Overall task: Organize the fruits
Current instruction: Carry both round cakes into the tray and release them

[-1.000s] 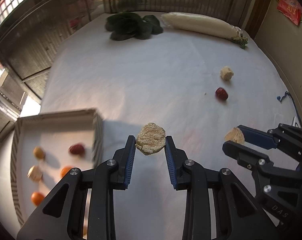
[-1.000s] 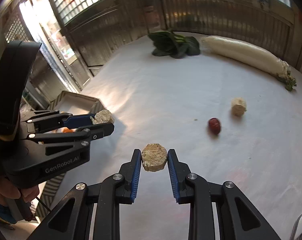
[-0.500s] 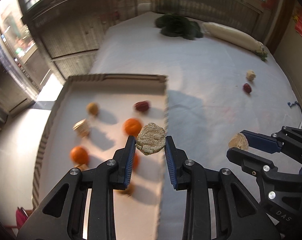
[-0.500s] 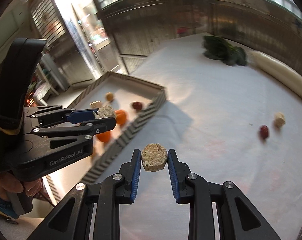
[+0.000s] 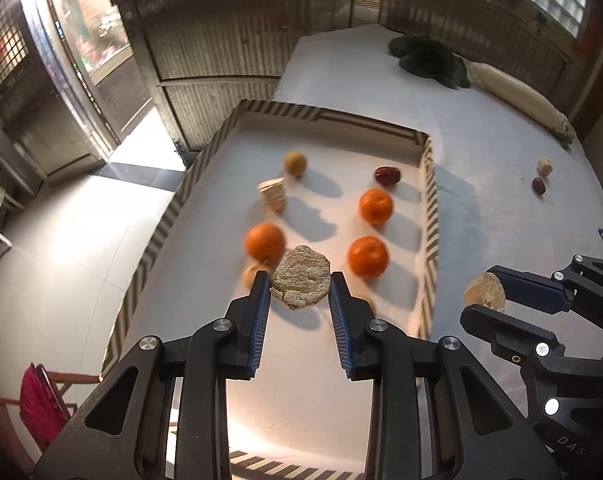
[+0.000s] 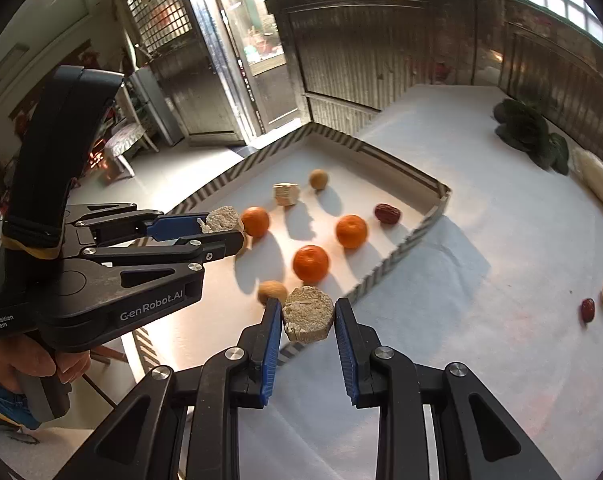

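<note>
From the left wrist camera, the left gripper (image 5: 300,292) sits in the low middle of the frame. Its two blue pads are squeezed in on a rough tan piece (image 5: 300,283), so the tongs are open only as wide as that piece. It hangs over the striped tray (image 5: 428,216), which fills the middle of the picture. I think it is held there so it can be let go inside, with the other food. Three oranges (image 5: 264,242) sit in the tray with a dark red date (image 5: 387,175), a pale cut chunk (image 5: 273,195) and a small brown fruit (image 5: 295,163). At the far right edge, a red date (image 5: 538,186) and a pale bit (image 5: 544,166) lie on the white cloth (image 5: 501,208). They are well apart from the tray, so they look not yet put away. At the lower right, the right gripper (image 5: 486,298) pinches its own tan piece.

From the right wrist camera, the right gripper (image 6: 307,314) is in the low middle. It is closed tight on a round tan piece (image 6: 308,314), which hangs above the tray's near wall, not fully over the inside. At the left, the left gripper (image 6: 221,232) holds its piece over the tray floor. A hand (image 6: 33,364) holds its handle at the lower left. At the upper right, dark green leaves (image 6: 529,136) and a long white radish (image 6: 597,188) lie far off, likely because they are not fruit.
</note>
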A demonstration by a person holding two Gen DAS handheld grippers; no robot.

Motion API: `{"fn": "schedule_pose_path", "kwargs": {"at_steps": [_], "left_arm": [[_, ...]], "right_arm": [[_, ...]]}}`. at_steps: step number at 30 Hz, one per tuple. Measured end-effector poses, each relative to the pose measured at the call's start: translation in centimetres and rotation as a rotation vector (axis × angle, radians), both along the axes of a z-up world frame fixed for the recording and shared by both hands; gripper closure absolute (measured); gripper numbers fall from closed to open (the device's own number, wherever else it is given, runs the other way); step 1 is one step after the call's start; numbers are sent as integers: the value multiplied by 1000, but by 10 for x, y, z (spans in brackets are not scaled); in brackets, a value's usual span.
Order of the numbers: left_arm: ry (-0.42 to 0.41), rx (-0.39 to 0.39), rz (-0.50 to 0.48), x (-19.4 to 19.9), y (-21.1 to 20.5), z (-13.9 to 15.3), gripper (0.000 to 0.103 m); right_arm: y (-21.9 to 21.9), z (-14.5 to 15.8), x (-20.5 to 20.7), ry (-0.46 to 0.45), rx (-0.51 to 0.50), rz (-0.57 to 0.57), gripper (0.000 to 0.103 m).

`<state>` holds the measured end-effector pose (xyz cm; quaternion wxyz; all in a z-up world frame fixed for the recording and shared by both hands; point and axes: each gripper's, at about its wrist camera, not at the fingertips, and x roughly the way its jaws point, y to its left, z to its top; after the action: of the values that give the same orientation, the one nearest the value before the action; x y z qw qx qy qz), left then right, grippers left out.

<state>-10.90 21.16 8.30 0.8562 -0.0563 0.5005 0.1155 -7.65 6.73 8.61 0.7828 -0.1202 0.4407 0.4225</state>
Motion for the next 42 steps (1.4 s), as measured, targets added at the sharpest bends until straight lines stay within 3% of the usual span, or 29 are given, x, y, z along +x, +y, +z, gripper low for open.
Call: {"fn": "schedule_pose_path", "kwargs": {"at_steps": [18, 27, 42], "left_arm": [[47, -46, 93, -27, 39, -21, 74], [82, -81, 130, -28, 49, -44, 74], [96, -62, 161, -14, 52, -62, 74]], "right_arm": [[39, -15, -17, 31, -29, 102, 77], [62, -39, -21, 85, -60, 163, 77], [89, -73, -14, 66, -135, 136, 77]]}}
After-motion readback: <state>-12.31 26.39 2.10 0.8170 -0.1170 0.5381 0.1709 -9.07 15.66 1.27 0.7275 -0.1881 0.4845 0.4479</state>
